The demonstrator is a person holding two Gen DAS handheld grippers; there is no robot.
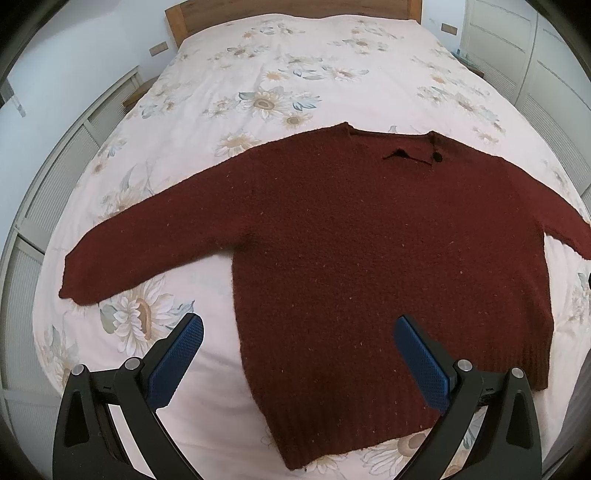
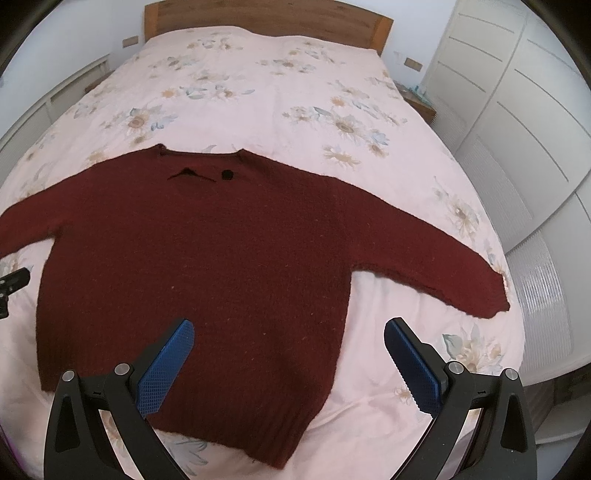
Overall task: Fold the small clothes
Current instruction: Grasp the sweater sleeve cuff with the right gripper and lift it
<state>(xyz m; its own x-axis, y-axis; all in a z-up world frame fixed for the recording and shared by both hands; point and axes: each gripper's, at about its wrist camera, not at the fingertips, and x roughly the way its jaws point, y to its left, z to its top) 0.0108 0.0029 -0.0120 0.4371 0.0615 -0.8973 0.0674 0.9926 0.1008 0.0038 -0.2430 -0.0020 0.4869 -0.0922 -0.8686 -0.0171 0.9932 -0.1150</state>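
One dark red knitted sweater (image 1: 369, 258) lies flat on the flowery bed (image 1: 280, 55). It looks soft and floppy. Your left gripper (image 1: 299, 354) and right gripper (image 2: 288, 354) hold nothing, fingers spread wide. Pinch a sleeve cuff (image 1: 74, 280).

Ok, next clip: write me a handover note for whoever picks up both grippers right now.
Left gripper: open, empty, over the hem's left corner.
Right gripper: open, empty, over the hem's right corner.
Dark red knitted sweater: lies flat and spread on the pink floral bedspread, neckline toward the wooden headboard, both sleeves stretched outward.
Done: garment laid out; no fold visible.
Left: all folding, probably sleeves inward first, then the body.
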